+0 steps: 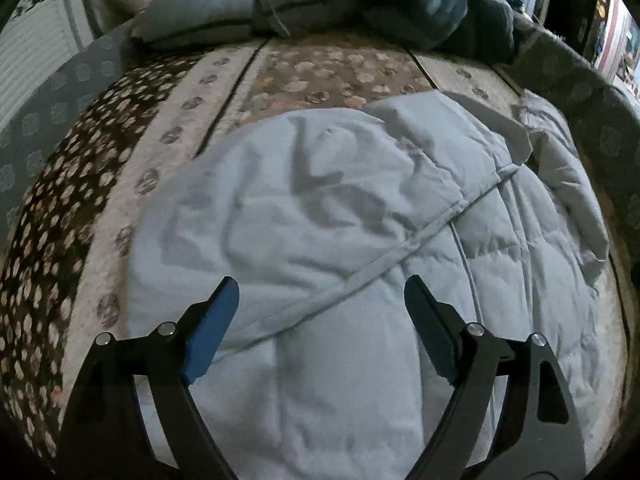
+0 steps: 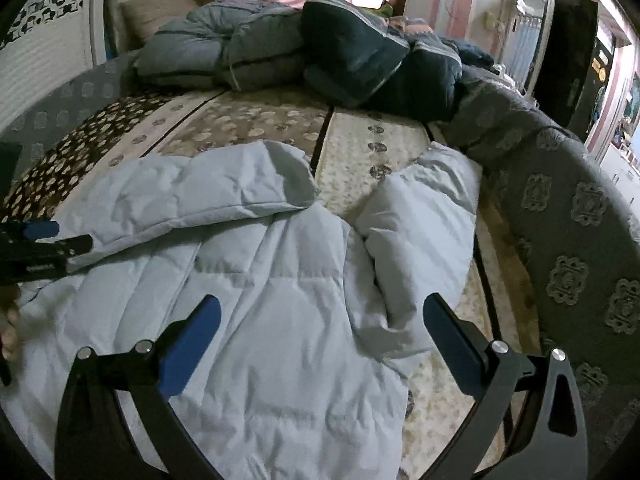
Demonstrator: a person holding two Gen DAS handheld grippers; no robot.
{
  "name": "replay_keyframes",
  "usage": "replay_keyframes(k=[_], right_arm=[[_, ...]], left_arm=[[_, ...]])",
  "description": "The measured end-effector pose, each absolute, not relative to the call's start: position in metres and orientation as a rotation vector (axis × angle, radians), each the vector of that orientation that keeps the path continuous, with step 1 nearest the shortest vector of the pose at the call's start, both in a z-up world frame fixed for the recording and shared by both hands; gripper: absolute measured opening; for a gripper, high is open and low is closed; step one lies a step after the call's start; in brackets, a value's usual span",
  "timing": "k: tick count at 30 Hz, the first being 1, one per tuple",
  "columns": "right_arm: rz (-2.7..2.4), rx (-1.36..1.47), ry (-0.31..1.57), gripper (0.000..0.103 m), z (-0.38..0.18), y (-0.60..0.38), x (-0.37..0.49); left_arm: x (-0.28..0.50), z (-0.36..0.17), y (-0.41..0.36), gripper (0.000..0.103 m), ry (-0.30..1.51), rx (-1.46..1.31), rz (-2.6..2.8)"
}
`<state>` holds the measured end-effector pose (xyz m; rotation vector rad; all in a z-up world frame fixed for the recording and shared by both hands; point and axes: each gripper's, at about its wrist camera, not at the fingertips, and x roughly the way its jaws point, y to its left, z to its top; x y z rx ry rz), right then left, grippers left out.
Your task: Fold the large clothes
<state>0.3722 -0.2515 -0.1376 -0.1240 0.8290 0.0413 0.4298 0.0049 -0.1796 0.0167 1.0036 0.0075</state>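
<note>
A large pale blue padded jacket (image 1: 320, 216) lies spread on a patterned sofa seat (image 1: 168, 136). One flap is folded over its body along a diagonal hem. My left gripper (image 1: 320, 292) is open and empty just above the folded flap. In the right wrist view the jacket (image 2: 260, 300) fills the near seat, with one sleeve (image 2: 424, 224) lying to the right. My right gripper (image 2: 320, 312) is open and empty above the jacket body. The left gripper (image 2: 44, 248) shows at the left edge, over the jacket.
Folded grey-blue padded clothes (image 2: 224, 56) and dark navy ones (image 2: 376, 64) are stacked at the far end of the seat. A grey patterned sofa arm (image 2: 560, 216) curves along the right. A white wall panel (image 2: 40, 68) stands at the left.
</note>
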Motion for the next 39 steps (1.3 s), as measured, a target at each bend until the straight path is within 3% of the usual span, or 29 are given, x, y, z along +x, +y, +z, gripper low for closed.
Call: replay_keyframes(k=[7, 8, 9, 12, 15, 18, 26, 28, 34, 36, 38, 39], right_arm=[[0.049, -0.196, 0.865, 0.101, -0.184, -0.25, 0.411], [0.041, -0.215, 0.87, 0.099, -0.189, -0.25, 0.416], [0.038, -0.223, 0.874, 0.098, -0.193, -0.25, 0.418], [0.039, -0.206, 0.885, 0.098, -0.203, -0.253, 0.422], [0.043, -0.215, 0.9, 0.098, -0.209, -0.252, 0.422], [0.04, -0.222, 0.893, 0.098, -0.21, -0.252, 0.419], [0.042, -0.197, 0.854, 0.098, -0.181, -0.252, 0.398], [0.06, -0.167, 0.861, 0.098, -0.176, -0.253, 0.393], [0.101, -0.119, 0.907, 0.098, -0.182, -0.242, 0.385], [0.13, -0.093, 0.912, 0.098, -0.183, -0.237, 0.385], [0.164, -0.051, 0.929, 0.097, -0.187, -0.231, 0.391], [0.186, -0.031, 0.945, 0.094, -0.192, -0.227, 0.395]], left_arm=[[0.465, -0.214, -0.028, 0.084, 1.03, 0.086, 0.0], [0.471, -0.22, -0.03, 0.078, 1.03, 0.097, 0.006], [0.476, -0.224, -0.03, 0.058, 1.03, 0.106, 0.012], [0.49, -0.23, -0.027, 0.023, 1.031, 0.108, -0.005], [0.488, -0.225, -0.02, 0.006, 1.03, 0.084, -0.04], [0.465, -0.213, -0.007, 0.002, 1.002, 0.078, -0.096], [0.382, -0.198, 0.029, 0.002, 1.033, 0.15, -0.129], [0.368, -0.2, 0.035, 0.006, 1.044, 0.169, -0.114], [0.351, -0.193, 0.05, 0.035, 1.031, 0.089, -0.078], [0.346, -0.191, 0.055, 0.05, 1.027, 0.091, -0.065], [0.339, -0.186, 0.058, 0.059, 1.023, 0.084, -0.063], [0.337, -0.184, 0.06, 0.072, 1.021, 0.078, -0.064]])
